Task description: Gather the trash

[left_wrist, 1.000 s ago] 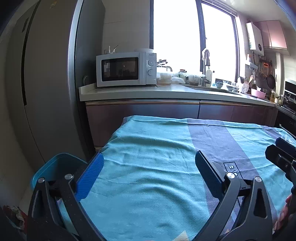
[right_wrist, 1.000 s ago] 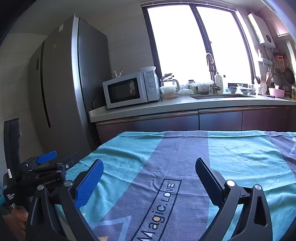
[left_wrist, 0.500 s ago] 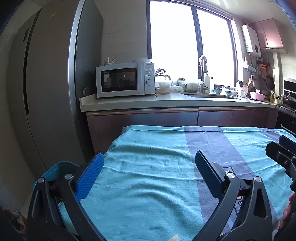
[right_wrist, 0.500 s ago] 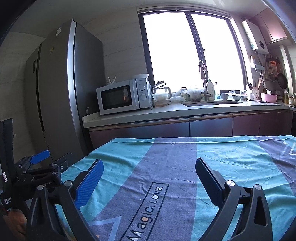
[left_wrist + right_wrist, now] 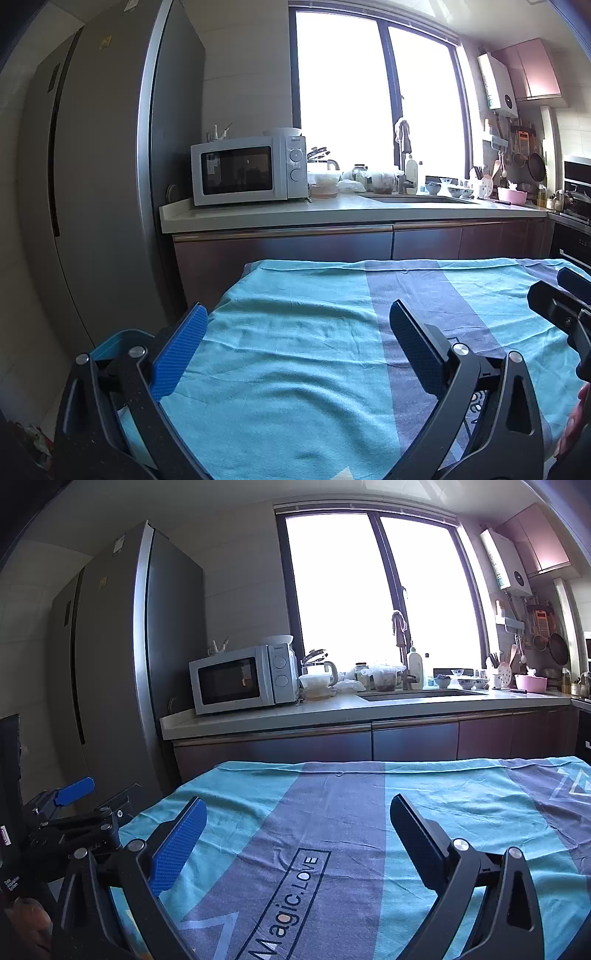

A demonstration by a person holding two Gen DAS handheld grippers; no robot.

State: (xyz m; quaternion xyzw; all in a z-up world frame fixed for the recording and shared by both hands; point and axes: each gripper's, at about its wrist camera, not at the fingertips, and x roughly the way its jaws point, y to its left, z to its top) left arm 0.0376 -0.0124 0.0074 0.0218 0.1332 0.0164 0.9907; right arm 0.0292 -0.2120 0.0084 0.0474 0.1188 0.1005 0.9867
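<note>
My left gripper [image 5: 295, 317] is open and empty above a table covered with a teal and purple cloth [image 5: 303, 354]. My right gripper [image 5: 299, 812] is open and empty over the same cloth [image 5: 351, 830]. A blue bin [image 5: 110, 341] stands on the floor just left of the table, behind my left gripper's left finger. Crumpled scraps [image 5: 35, 439] lie on the floor at the lower left. No trash shows on the cloth. The right gripper's body shows at the right edge of the left wrist view [image 5: 554, 306]; the left gripper's body shows in the right wrist view [image 5: 70, 812].
A tall grey fridge [image 5: 103, 184] stands to the left. Beyond the table, a kitchen counter [image 5: 332, 216] carries a white microwave [image 5: 247, 173], bowls, jars and a sink below a bright window. Dark cabinets [image 5: 406, 742] face the table's far edge.
Both views have tilted upward and drawn back a little: the counter and window sit lower in frame and less of the cloth shows. Both grippers stay open.
</note>
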